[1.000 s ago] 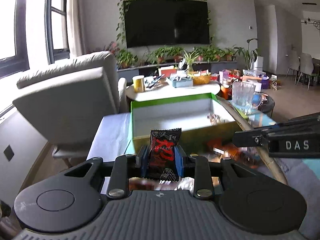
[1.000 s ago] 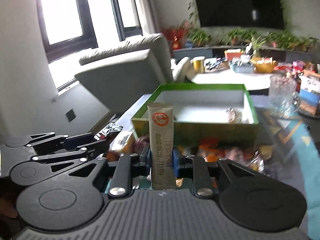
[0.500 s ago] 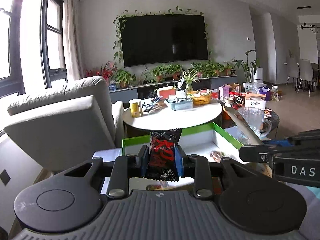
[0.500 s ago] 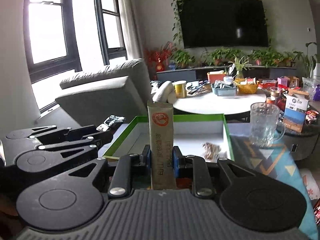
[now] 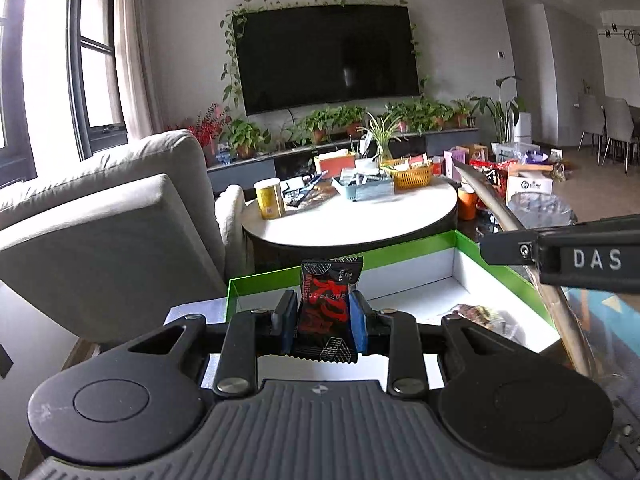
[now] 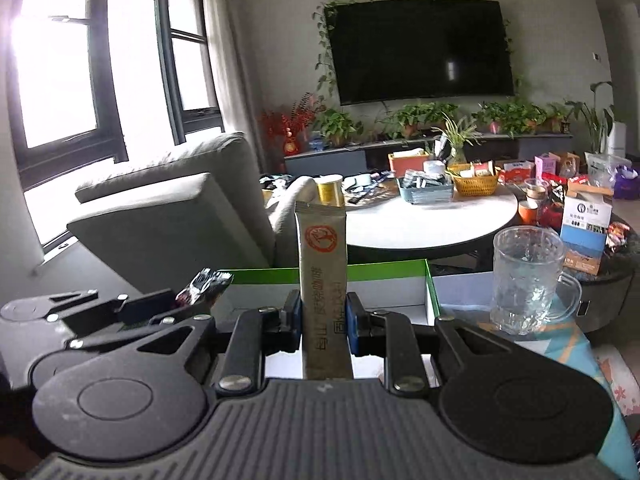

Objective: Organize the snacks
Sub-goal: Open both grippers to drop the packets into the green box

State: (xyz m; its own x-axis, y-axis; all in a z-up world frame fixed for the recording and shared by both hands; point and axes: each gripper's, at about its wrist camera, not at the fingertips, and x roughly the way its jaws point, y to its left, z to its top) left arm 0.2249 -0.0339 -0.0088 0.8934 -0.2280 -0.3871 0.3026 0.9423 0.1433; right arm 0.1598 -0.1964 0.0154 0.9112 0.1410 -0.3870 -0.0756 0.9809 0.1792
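Observation:
My left gripper point(image 5: 323, 322) is shut on a small black and red snack packet point(image 5: 329, 312), held upright over the near part of a green-rimmed box point(image 5: 404, 254) with a white floor. A few wrapped snacks point(image 5: 478, 316) lie inside the box at the right. My right gripper point(image 6: 323, 322) is shut on a tall beige stick sachet point(image 6: 323, 264) with an orange round logo, held over the same green box point(image 6: 384, 270). In the right wrist view the left gripper point(image 6: 160, 306) with its black packet point(image 6: 204, 286) sits low at the left.
A clear glass mug point(image 6: 528, 280) stands on the patterned mat right of the box. Behind is a round white table point(image 5: 360, 216) with a yellow can, baskets and boxes. A grey armchair point(image 5: 108, 216) stands at the left. The right gripper's arm point(image 5: 568, 258) crosses the left wrist view's right edge.
Both grippers have travelled forward over the green box with their packets still gripped; the box has slid lower and nearer in both views, and the loose snacks in front of it have dropped from sight.

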